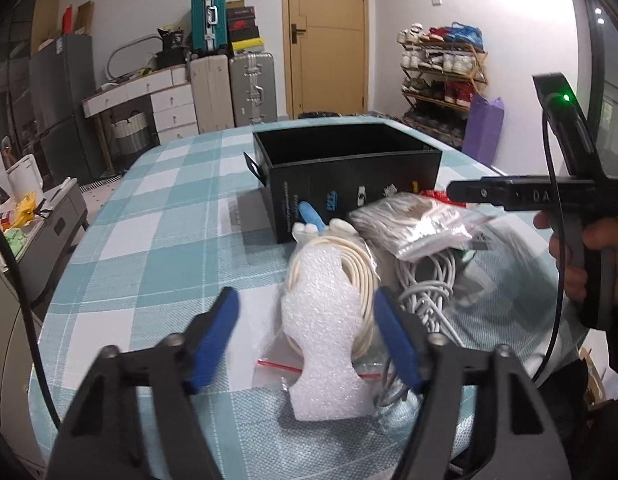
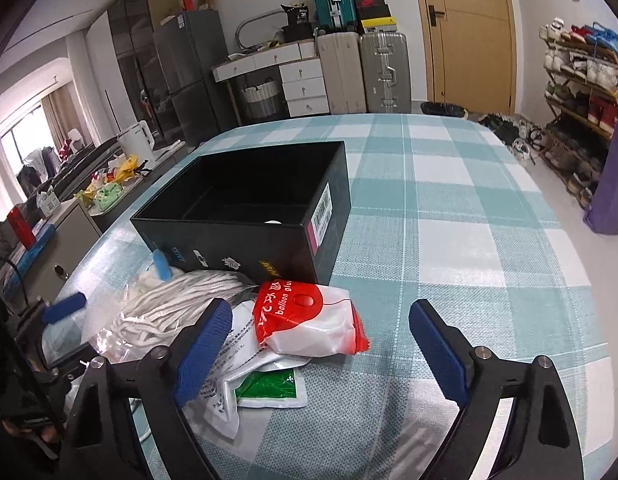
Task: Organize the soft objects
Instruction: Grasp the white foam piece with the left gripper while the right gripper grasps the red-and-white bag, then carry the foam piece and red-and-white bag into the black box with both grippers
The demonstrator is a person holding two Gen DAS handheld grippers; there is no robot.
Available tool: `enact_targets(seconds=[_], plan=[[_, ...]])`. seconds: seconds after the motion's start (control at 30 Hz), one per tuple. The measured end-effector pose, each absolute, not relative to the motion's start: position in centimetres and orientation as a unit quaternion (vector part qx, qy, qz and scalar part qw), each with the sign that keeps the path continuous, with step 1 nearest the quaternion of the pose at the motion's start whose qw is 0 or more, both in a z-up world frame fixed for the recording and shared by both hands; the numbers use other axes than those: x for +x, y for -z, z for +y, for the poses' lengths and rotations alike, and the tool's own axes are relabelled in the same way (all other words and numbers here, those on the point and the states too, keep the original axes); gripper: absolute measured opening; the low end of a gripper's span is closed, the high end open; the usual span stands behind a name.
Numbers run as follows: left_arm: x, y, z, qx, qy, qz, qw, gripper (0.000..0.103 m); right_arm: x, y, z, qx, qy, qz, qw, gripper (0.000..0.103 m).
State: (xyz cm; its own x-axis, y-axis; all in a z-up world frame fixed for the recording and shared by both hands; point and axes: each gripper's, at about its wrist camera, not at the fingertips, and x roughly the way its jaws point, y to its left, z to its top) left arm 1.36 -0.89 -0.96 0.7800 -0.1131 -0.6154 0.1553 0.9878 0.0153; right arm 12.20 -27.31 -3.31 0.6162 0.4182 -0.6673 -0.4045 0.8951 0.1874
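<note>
A pile of soft things lies on the checked tablecloth in front of an open black box (image 1: 349,168) (image 2: 245,216). In the left wrist view my left gripper (image 1: 307,312) is open, its blue pads on either side of a white foam piece (image 1: 323,332) that rests on a coiled cream cord (image 1: 361,276). A bagged white rope bundle (image 1: 405,220) (image 2: 169,312) and grey cables (image 1: 429,292) lie beside it. My right gripper (image 2: 321,320) is open above a red and white balloon glue packet (image 2: 309,320); it also shows in the left wrist view (image 1: 453,192).
White and green packets (image 2: 265,384) lie under the red one. A blue-tipped white item (image 1: 313,216) (image 2: 161,266) leans by the box. The table (image 2: 469,240) stretches right of the box. Suitcases, a door, drawers and a shoe rack stand behind.
</note>
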Motion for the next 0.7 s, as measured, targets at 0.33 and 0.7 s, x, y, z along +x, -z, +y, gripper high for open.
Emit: enact_targets(seconds=[0.33, 0.7], plan=[[1.3, 1.0, -0.8, 0.009, 0.096, 0.326, 0.94, 0.037, 14.0, 4.7, -26.6, 0.018, -0.244, 0.404, 0.881, 0.075], [1.7, -0.5, 0.7, -0.021, 0.083, 0.307, 0.948, 0.037, 13.2, 4.5, -26.6, 0.02, -0.259, 0.399, 0.879, 0.051]])
